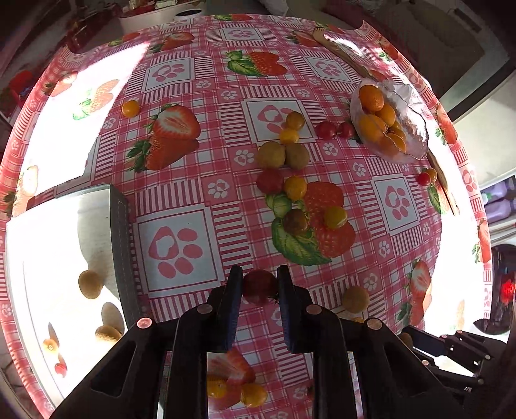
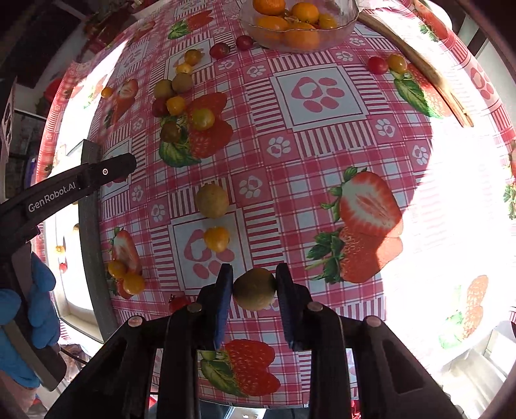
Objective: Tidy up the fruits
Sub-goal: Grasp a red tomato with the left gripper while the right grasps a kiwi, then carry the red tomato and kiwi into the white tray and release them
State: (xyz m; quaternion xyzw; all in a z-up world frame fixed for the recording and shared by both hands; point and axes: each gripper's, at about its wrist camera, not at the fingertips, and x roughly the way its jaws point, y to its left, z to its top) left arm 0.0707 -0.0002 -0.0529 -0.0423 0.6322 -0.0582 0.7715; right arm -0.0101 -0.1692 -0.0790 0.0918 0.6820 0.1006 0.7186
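My left tool (image 1: 260, 287) grips a red tomato (image 1: 260, 287) above the table (image 1: 180, 180), ready for sorting. My right tool (image 2: 254, 288) clamps a green fruit (image 2: 254, 289); the glass bowl (image 2: 350, 19) of oranges sits at the far edge.

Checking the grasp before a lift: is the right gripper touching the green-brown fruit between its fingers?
Touching. The right wrist view shows the green-brown fruit between the right gripper fingers, both pads against its sides.
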